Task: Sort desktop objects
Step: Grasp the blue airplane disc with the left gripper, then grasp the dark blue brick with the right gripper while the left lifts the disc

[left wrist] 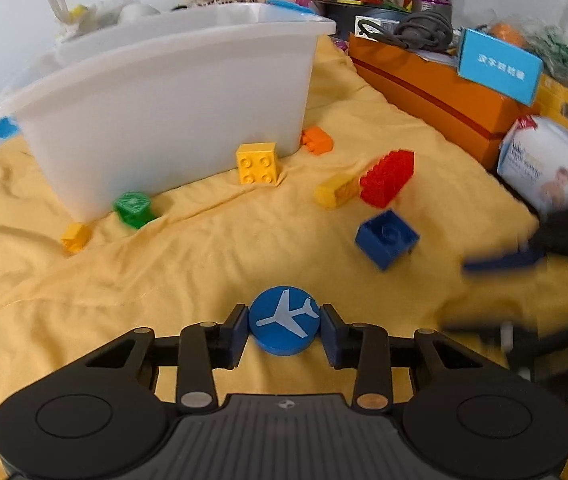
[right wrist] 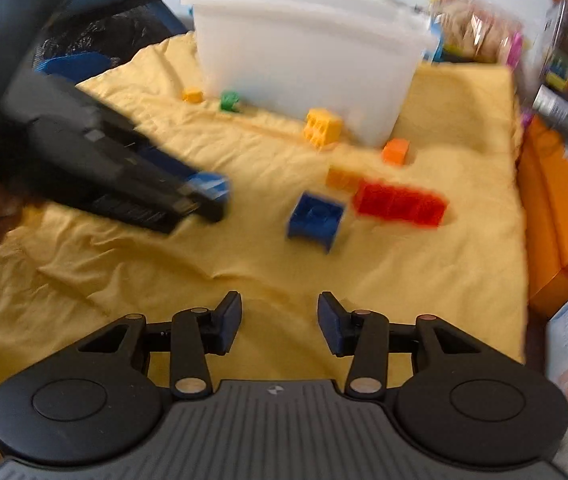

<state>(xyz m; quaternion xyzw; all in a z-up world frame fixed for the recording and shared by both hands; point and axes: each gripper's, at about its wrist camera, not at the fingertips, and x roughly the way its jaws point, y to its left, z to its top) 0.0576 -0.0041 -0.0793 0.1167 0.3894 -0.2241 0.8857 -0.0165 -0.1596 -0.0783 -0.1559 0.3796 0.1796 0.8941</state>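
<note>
Between the left hand-held gripper's (left wrist: 284, 326) pads sits a blue airplane-marked disc (left wrist: 284, 321), clamped; right hand-held gripper (right wrist: 280, 320) gapes empty.

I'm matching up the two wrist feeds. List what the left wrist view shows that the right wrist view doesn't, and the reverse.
Left wrist only: the blue airplane disc gripped between the left gripper's pads, plus a grey cable on the orange box.

Right wrist only: the right gripper, open with only cloth between its pads.

Both: white bin, yellow cloth, red brick, blue brick, green piece.
</note>
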